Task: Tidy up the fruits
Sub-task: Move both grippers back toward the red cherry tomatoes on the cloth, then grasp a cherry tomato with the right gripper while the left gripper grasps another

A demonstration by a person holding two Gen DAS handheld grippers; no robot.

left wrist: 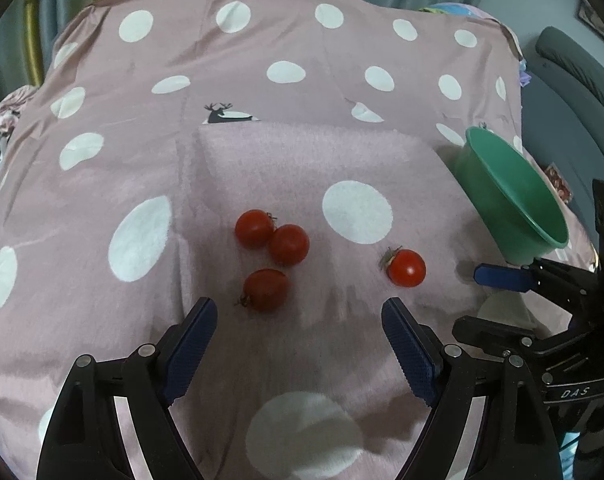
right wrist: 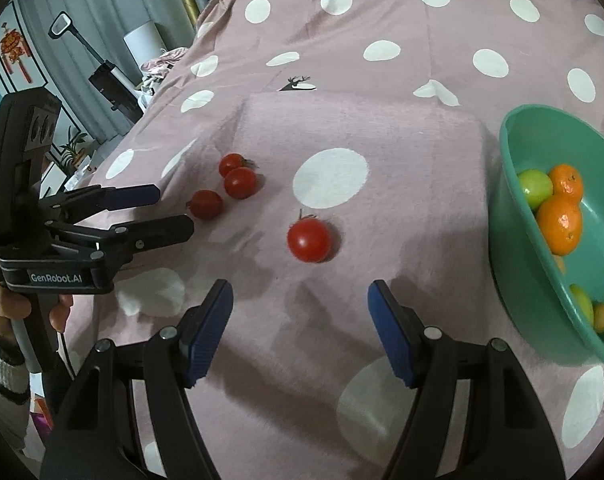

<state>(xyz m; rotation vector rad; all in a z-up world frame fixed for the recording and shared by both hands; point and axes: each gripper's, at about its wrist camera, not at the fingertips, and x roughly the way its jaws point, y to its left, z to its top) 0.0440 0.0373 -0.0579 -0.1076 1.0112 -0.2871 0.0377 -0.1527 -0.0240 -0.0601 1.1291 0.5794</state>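
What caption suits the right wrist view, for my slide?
Open right gripper above a lone tomato, green fruit bowl alongside.

Pink cloth (right wrist: 381,128) with white dots and deer print (left wrist: 222,114) covers table; grey curtains (right wrist: 102,0) behind; red knot ornament (right wrist: 16,54) far left

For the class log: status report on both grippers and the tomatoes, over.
Left gripper and right gripper open, empty. Four small red tomatoes on the dotted cloth, outside the green plastic bowl. Nothing in the way.

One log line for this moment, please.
left gripper open, empty | right gripper open, empty | four tomatoes on cloth | bowl holds fruit
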